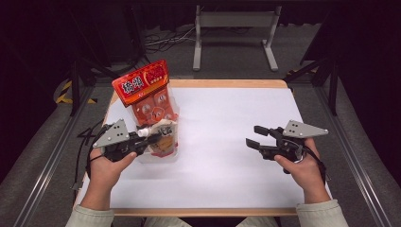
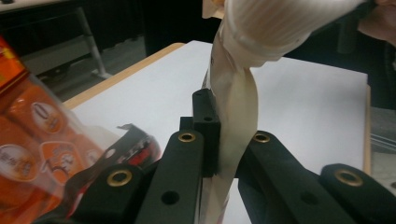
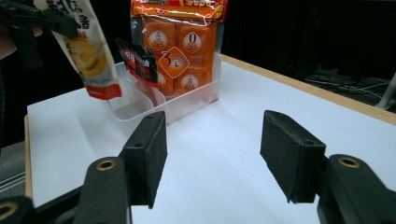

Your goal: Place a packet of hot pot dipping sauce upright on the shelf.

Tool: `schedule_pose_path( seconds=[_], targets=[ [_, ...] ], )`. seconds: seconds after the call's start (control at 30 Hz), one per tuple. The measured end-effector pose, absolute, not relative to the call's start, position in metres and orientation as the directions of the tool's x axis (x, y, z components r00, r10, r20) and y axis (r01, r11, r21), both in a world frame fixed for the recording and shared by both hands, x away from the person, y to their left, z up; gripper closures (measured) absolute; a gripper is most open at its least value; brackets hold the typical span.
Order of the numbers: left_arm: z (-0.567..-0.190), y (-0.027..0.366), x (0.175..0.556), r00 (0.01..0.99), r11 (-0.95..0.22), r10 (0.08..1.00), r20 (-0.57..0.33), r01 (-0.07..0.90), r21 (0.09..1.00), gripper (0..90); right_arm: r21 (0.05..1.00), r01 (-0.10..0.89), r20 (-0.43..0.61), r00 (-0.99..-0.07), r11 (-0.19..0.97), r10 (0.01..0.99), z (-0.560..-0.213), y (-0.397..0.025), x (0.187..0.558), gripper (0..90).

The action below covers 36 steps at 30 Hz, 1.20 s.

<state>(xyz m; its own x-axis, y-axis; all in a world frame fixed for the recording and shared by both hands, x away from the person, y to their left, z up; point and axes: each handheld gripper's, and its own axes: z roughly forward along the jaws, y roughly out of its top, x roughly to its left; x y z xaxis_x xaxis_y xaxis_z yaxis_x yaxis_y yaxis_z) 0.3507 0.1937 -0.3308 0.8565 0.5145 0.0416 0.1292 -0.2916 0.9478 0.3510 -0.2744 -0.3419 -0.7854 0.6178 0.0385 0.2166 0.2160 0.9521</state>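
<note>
A cream spouted pouch (image 2: 233, 107) with a white ribbed cap (image 2: 275, 23) hangs between the jaws of my left gripper (image 2: 231, 126), which is shut on it. In the high view the left gripper (image 1: 147, 138) holds that pouch (image 1: 164, 137) over a clear plastic bin (image 1: 158, 159) at the table's left. A tall orange snack bag (image 1: 146, 90) stands upright in the bin. My right gripper (image 1: 252, 135) hovers open at the right side of the table, with nothing between its jaws (image 3: 212, 154). It faces the bin (image 3: 196, 100), the orange bag (image 3: 180, 51) and the held pouch (image 3: 91, 51).
A small black and red packet (image 3: 140, 63) leans inside the bin beside the orange bag. The white table top (image 1: 227, 123) has a wooden edge. A metal stand (image 1: 234, 33) sits on the floor beyond the far edge.
</note>
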Motion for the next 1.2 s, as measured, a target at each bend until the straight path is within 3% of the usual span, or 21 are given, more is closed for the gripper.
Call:
schedule_pose_path(
  seconds=[0.5,1.2],
  targets=[
    [-0.334,0.215,0.363,0.809,-0.257,0.586,0.050,0.127,0.958,88.1,0.952,0.225,0.052,-0.787,0.208,0.614,-0.345,-0.275,0.352,41.6],
    [-0.369,0.214,0.376,0.838,-0.277,0.546,-0.013,0.196,0.941,88.0,0.949,0.241,0.068,-0.787,0.204,0.613,-0.351,-0.275,0.356,40.7]
  ],
)
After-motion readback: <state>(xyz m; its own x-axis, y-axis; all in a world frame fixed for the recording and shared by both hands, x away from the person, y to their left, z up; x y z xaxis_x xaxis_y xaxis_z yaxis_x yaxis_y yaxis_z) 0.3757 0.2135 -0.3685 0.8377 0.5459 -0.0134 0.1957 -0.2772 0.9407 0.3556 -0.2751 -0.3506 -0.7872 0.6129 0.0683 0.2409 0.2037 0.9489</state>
